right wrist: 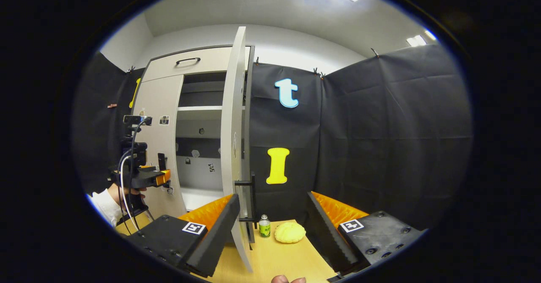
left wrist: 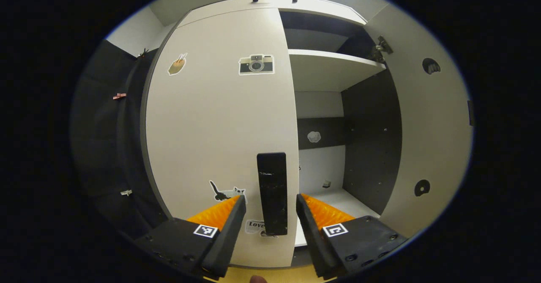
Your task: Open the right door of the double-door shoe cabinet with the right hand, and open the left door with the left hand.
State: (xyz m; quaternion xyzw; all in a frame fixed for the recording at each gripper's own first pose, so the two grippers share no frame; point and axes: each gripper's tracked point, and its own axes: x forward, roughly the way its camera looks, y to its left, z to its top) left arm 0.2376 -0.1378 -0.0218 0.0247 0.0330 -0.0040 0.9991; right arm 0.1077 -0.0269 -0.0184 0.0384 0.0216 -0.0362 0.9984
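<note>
Closing the open left claw (left wrist: 270,209) squarely on the black handle (left wrist: 272,192) between its fingers comes first, then pulling the shut left door (left wrist: 219,118) in an arc about its left hinges. The right claw (right wrist: 270,215) hangs open near the swung-out right door (right wrist: 234,147), gripping nothing. Whether the fingers already touch the handle is hard to tell; the cabinet's lower edge is cut off.
</note>
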